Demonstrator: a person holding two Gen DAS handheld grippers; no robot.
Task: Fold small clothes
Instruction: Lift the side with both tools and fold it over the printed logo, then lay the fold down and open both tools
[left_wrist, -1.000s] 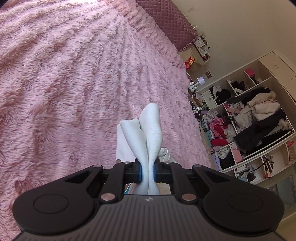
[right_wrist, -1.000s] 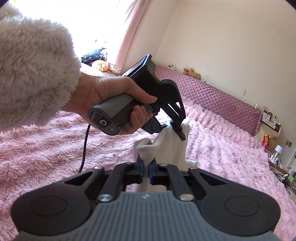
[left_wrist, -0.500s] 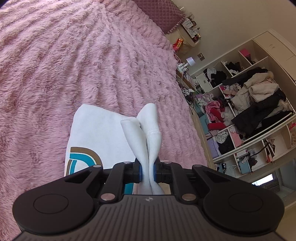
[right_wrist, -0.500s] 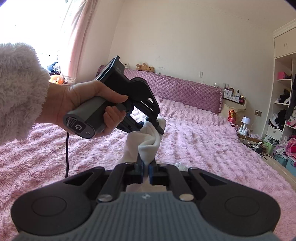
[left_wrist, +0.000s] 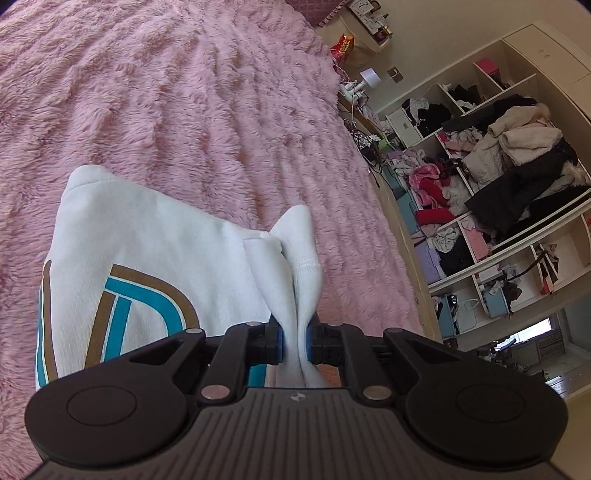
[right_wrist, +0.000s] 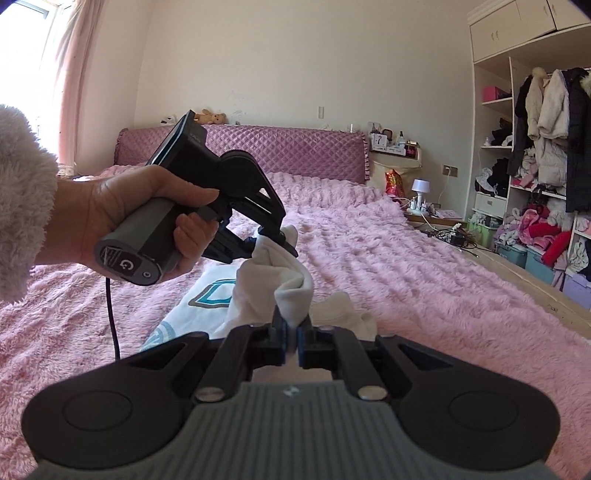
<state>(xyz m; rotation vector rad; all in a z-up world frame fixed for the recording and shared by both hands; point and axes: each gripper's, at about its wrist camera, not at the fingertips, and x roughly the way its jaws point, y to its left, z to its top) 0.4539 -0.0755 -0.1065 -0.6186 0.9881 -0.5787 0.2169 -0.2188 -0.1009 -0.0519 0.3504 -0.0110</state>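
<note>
Clearly, from the left wrist view, the left gripper (left_wrist: 295, 341) has its fingers clamped on a white sock (left_wrist: 299, 266), soft ribbed knit standing limp above a white printed garment (left_wrist: 147, 258) on the shaggy pink bed (left_wrist: 184, 110). From the right wrist view, the right gripper (right_wrist: 291, 338) pinches the sock's other end. It looks light and floppy; hold cuff and toe.

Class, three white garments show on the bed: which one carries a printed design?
The flat folded top on the pink blanket, printed with teal and brown curved stripes. The held sock and the crumpled piece are plain white.
</note>
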